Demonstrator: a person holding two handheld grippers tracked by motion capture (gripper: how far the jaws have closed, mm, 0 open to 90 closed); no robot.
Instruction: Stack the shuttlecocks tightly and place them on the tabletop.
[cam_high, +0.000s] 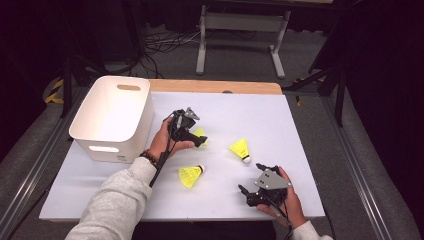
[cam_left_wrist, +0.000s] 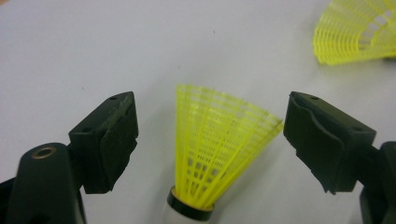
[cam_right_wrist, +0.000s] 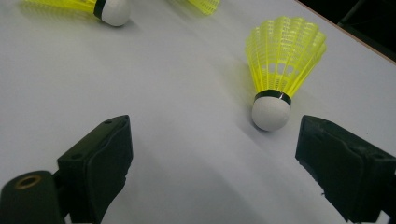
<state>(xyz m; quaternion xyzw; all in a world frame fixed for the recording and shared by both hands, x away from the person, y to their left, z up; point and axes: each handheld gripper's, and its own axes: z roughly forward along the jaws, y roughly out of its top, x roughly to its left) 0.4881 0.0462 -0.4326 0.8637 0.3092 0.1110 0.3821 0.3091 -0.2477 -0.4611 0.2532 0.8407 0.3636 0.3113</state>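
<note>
since its skirt is an open yellow plastic mesh above a white rounded cork tip, the shuttlecock (cam_left_wrist: 219, 144) between the jaws of the left gripper (cam_high: 200, 140) should be very light, springy and easy to crush. it lies on the white table sheet (cam_high: 280, 120), right of the white plastic bin (cam_high: 112, 117); the jaws stand apart, pads clear of the mesh. a light pinch low on the skirt, near the black band, looks safest. the right gripper (cam_right_wrist: 215, 163) rests open, nothing between its jaws, just short of another yellow shuttlecock (cam_right_wrist: 280, 70).
</note>
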